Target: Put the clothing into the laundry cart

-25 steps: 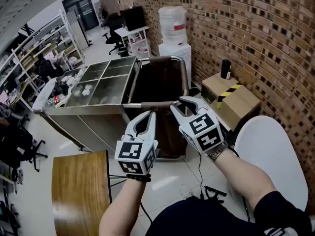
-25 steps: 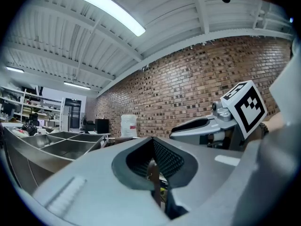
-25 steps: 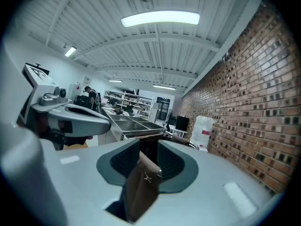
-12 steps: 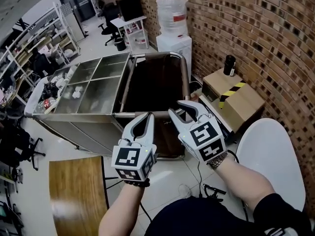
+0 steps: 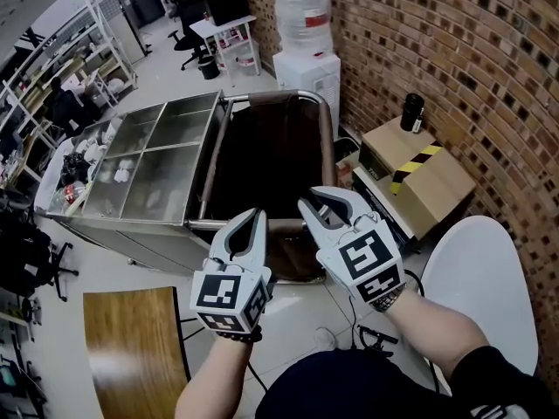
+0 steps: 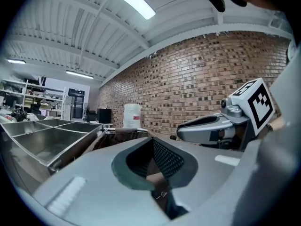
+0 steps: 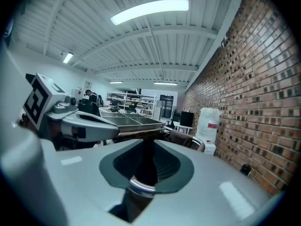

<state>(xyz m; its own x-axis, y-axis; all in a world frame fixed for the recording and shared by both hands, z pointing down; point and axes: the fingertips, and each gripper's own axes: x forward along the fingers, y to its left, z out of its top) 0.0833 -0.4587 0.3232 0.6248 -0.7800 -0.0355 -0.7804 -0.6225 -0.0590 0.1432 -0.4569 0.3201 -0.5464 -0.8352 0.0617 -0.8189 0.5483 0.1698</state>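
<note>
Laundry cart [image 5: 271, 160] runs lengthwise away; left fingers [image 5: 225, 243] shut, right fingers [image 5: 349, 202] closing (both empty).

Workshop-like office floor: brick wall [image 5: 463, 51], metal shelves [image 5: 74, 46], office chairs [image 5: 185, 40], desk [image 5: 229, 31] with monitor [image 5: 225, 1], water cooler [image 5: 306, 68].

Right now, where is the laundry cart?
Head view, centre: the cart stands between the steel trolley at left and the box at right, dispenser behind.

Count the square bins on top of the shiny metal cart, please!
4, in a two-by-two grid: far-left bin, far-right bin, near-left bin holding small white things, near-right bin. None seem hidden.
</note>
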